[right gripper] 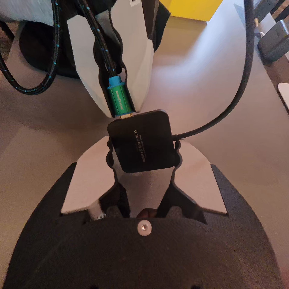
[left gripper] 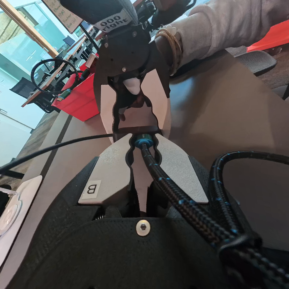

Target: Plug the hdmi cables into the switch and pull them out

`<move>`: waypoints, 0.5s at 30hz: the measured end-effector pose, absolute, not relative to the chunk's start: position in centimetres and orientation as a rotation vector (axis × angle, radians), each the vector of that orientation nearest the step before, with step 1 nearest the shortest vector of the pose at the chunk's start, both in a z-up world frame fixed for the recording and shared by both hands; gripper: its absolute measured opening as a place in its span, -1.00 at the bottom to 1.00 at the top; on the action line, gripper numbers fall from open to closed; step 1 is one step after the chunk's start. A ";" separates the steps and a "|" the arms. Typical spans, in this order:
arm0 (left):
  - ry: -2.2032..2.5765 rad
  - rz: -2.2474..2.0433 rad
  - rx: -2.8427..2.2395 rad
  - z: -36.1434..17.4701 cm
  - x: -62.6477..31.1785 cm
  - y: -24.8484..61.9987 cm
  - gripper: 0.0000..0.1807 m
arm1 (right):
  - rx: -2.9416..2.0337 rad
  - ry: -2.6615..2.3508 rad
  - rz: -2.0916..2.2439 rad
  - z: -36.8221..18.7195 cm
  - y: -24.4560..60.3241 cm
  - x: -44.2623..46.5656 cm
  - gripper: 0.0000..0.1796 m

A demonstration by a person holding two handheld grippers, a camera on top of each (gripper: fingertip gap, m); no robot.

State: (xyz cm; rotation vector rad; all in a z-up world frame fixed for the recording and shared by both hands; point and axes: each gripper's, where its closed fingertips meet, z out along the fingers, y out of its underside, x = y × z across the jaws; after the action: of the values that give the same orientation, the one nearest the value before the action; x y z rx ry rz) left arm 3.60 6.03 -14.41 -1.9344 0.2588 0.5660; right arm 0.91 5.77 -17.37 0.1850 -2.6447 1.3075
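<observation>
Two tools meet tip to tip over the grey desk (right gripper: 203, 109). The right tool (right gripper: 143, 150) pinches the black switch (right gripper: 141, 142) by its side edges, holding it flat between both fingers, its far edge jutting past the fingertips. A thin black lead (right gripper: 234, 100) leaves the switch's right side and curves up and away across the desk. The left tool (left gripper: 143, 138) is pressed onto the green plug (right gripper: 120, 100) of a braided black-and-blue cable (left gripper: 179, 192), gripping it near the tips with the blue collar (left gripper: 143, 142) just behind. In the right wrist view the plug's metal tip touches the switch's far edge at its left corner; how far it sits inside the port cannot be told. The braided cable runs back between the left tool's fingers and loops off to one side. In the left wrist view a red bin (left gripper: 79, 100) stands farther off on the desk with another braided cable (left gripper: 46, 78) coiled above it, and a pale sleeve (left gripper: 226, 31) reaches behind the right tool.
</observation>
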 end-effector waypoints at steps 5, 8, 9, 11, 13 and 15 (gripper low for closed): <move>0.298 0.629 -1.947 -14.8 3.5 6.2 -0.76 | 0.192 -2.640 1.302 -17.5 5.7 0.9 -0.15; 0.293 0.628 -1.943 -14.7 3.4 6.3 -0.76 | 0.178 -2.646 1.316 -17.4 5.7 0.9 -0.15; 0.294 0.634 -1.944 -14.7 3.4 6.3 -0.76 | 0.177 -2.642 1.317 -17.4 5.7 0.8 -0.15; 0.300 0.650 -1.955 -14.8 3.3 6.2 -0.76 | 0.176 -2.637 1.306 -17.5 5.6 0.8 -0.15; 0.292 0.646 -1.964 -14.9 3.3 6.2 -0.76 | 0.171 -2.643 1.304 -17.6 5.6 0.8 -0.15; 0.284 0.641 -1.957 -14.8 3.3 6.1 -0.76 | 0.163 -2.634 1.301 -17.5 5.5 0.7 -0.14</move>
State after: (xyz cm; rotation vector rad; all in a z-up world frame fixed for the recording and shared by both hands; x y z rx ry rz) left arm 3.30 6.10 -14.77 -1.9570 0.2844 0.6409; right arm 0.73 5.53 -17.51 0.1630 -2.6337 1.3010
